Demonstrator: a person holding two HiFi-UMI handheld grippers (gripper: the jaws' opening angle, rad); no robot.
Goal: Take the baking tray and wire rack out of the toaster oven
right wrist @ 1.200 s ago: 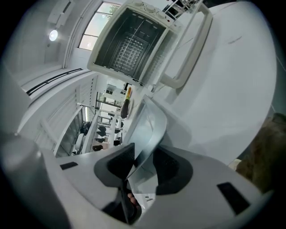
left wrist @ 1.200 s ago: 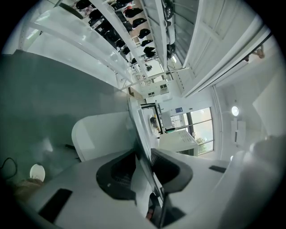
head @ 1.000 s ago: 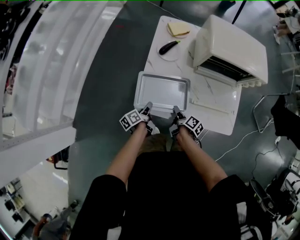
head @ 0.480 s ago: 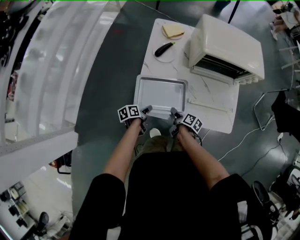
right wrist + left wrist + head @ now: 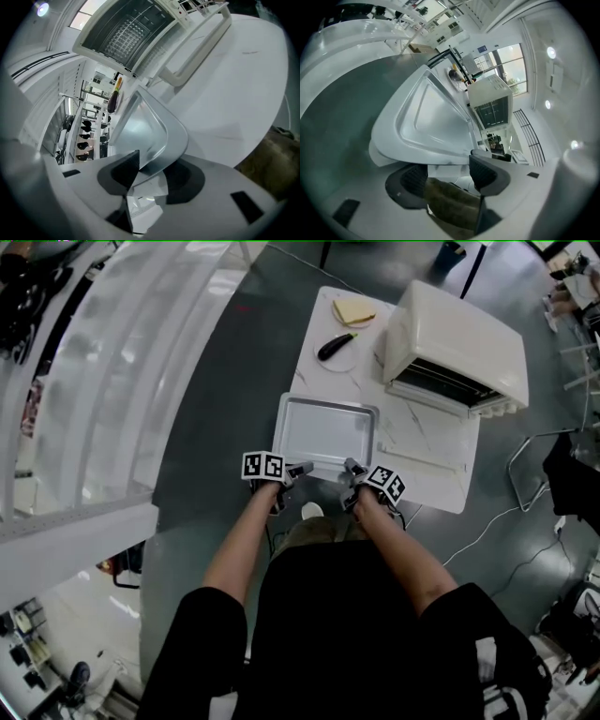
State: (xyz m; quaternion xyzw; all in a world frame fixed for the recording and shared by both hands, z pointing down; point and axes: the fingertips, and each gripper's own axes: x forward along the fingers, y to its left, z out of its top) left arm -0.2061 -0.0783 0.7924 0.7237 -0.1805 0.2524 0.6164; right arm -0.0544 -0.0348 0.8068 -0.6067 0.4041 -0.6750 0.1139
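Note:
The silver baking tray (image 5: 323, 430) lies flat on the white table (image 5: 441, 486), its near edge by both grippers. My left gripper (image 5: 298, 469) has just been opening; in the left gripper view its jaws (image 5: 447, 166) stand wide, with the tray rim (image 5: 423, 152) just beyond the tips and nothing between them. My right gripper (image 5: 351, 467) has also been opening, and the tray's corner rim (image 5: 174, 140) sits loosely between its jaws (image 5: 157, 168). The wire rack (image 5: 125, 33) shows inside the cream toaster oven (image 5: 457, 334), whose door (image 5: 433, 454) hangs open.
An eggplant (image 5: 336, 345) on a plate and a slice of bread (image 5: 353, 310) lie at the table's far left corner. The oven door's handle (image 5: 199, 49) lies over the table to the right of the tray. Grey floor and cables surround the table.
The left gripper has rolled, come off the tray's near rim and opened wide. The right gripper stays at the near right corner with wider jaws. The tray lies still.

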